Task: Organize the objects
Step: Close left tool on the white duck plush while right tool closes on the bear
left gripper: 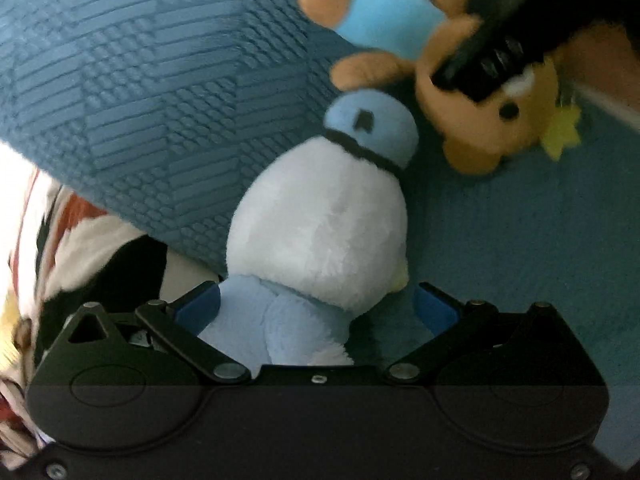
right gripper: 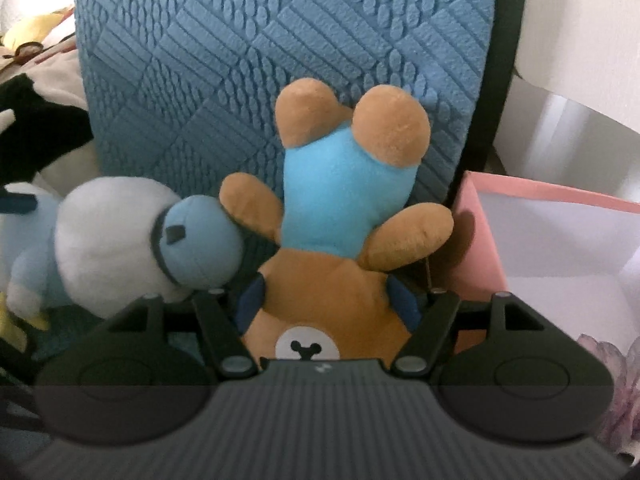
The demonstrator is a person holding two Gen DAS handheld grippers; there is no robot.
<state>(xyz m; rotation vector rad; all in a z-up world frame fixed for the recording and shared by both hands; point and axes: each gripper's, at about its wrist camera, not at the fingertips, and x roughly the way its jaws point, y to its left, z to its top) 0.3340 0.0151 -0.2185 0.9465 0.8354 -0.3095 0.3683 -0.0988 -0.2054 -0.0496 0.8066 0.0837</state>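
A white plush bird with a light blue cap (left gripper: 320, 216) lies lengthwise between the blue pads of my left gripper (left gripper: 316, 308), which is shut on its light blue body. Its cap touches the paw of a brown bear in a blue shirt (left gripper: 480, 128). In the right wrist view the bear (right gripper: 344, 208) hangs upside down, feet up against the cushion. My right gripper (right gripper: 326, 300) is shut on the bear's head, a pad on each side. One black finger (left gripper: 480, 60) of that gripper crosses the bear's head in the left wrist view. The bird (right gripper: 108, 232) sits just left of the bear.
A blue textured cushion (right gripper: 240, 40) stands behind both toys, above a teal seat (left gripper: 520, 240). A pink box with a white inside (right gripper: 480, 232) is at the right, with a pale purple flower (right gripper: 616, 380) near it. A black and white plush (right gripper: 36, 120) lies at the left.
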